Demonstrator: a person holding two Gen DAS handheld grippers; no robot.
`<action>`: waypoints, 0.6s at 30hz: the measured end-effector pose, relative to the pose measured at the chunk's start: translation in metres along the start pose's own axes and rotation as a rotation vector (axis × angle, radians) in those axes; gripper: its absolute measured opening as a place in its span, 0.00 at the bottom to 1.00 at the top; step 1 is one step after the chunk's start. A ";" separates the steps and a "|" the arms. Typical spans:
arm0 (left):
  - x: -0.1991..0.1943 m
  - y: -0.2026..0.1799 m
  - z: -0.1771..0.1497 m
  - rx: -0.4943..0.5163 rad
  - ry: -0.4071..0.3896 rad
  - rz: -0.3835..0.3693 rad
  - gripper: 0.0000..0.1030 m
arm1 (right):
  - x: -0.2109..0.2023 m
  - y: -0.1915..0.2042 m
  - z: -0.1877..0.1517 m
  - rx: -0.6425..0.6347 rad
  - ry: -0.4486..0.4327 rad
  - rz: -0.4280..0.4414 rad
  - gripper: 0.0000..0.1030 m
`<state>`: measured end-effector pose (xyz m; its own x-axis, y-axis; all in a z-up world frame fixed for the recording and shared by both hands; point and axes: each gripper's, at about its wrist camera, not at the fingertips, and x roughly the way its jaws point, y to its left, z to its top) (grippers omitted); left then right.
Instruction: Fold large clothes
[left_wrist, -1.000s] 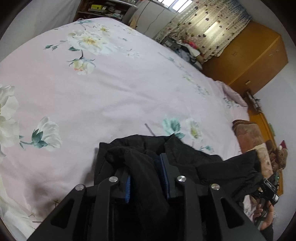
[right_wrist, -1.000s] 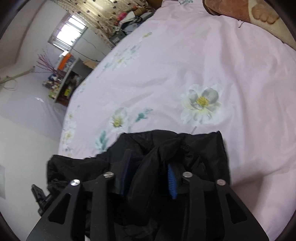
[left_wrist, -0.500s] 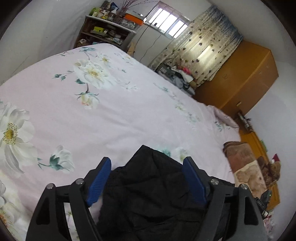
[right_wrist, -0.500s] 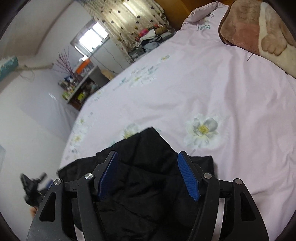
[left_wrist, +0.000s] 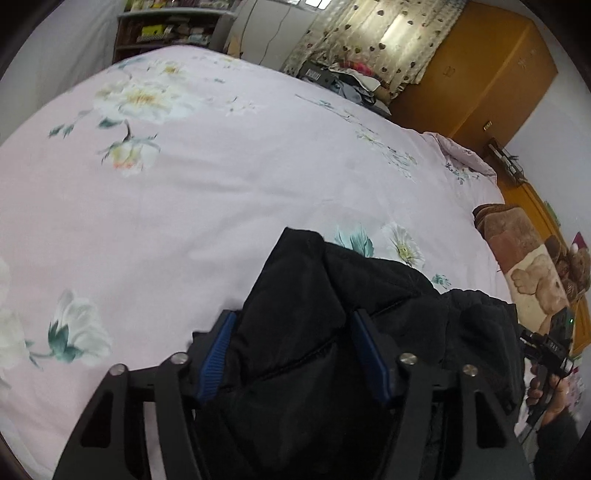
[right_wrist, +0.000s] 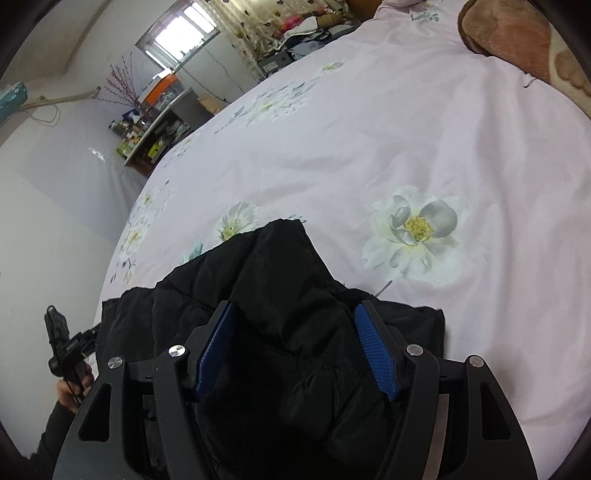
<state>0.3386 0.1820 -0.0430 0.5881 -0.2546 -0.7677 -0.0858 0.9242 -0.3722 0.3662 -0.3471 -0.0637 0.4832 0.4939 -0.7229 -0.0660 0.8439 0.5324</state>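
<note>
A black padded jacket (left_wrist: 314, 295) lies bunched on the near part of a pink floral bed cover (left_wrist: 221, 184), one corner pointing away from me. My left gripper (left_wrist: 293, 314) hangs over it with its jaws closing. The fabric bulges up between its blue pads (left_wrist: 216, 354), which stand a little off it. In the right wrist view the same jacket (right_wrist: 277, 266) fills the gap of my right gripper (right_wrist: 294, 304), which is open wide with both blue pads (right_wrist: 375, 354) clear of the cloth. A hand (left_wrist: 550, 395) holding the other gripper's handle shows at each view's edge.
A brown plush blanket with a bear print (left_wrist: 524, 258) lies at the bed's right end. Beyond the bed are a wooden wardrobe (left_wrist: 480, 74), a pile of clothes under spotted curtains (left_wrist: 351, 74) and a cluttered shelf (left_wrist: 166, 29). The pink cover (right_wrist: 369, 129) stretches bare ahead.
A second ago both grippers were shut on folds of the jacket. Both let go and opened wide; since then the left jaws have narrowed and both grippers have dropped back over the jacket.
</note>
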 end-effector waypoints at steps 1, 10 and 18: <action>0.003 -0.003 0.001 0.015 0.002 0.013 0.54 | 0.005 0.000 0.002 -0.005 0.014 -0.004 0.65; 0.008 -0.003 0.005 0.024 -0.059 0.094 0.26 | 0.017 -0.002 0.009 0.025 0.038 -0.007 0.17; 0.053 0.000 -0.007 0.034 -0.068 0.222 0.24 | 0.051 0.013 0.008 -0.094 -0.002 -0.263 0.13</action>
<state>0.3639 0.1664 -0.0876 0.6108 -0.0251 -0.7914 -0.1926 0.9648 -0.1793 0.3968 -0.3125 -0.0896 0.4965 0.2546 -0.8299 -0.0182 0.9589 0.2832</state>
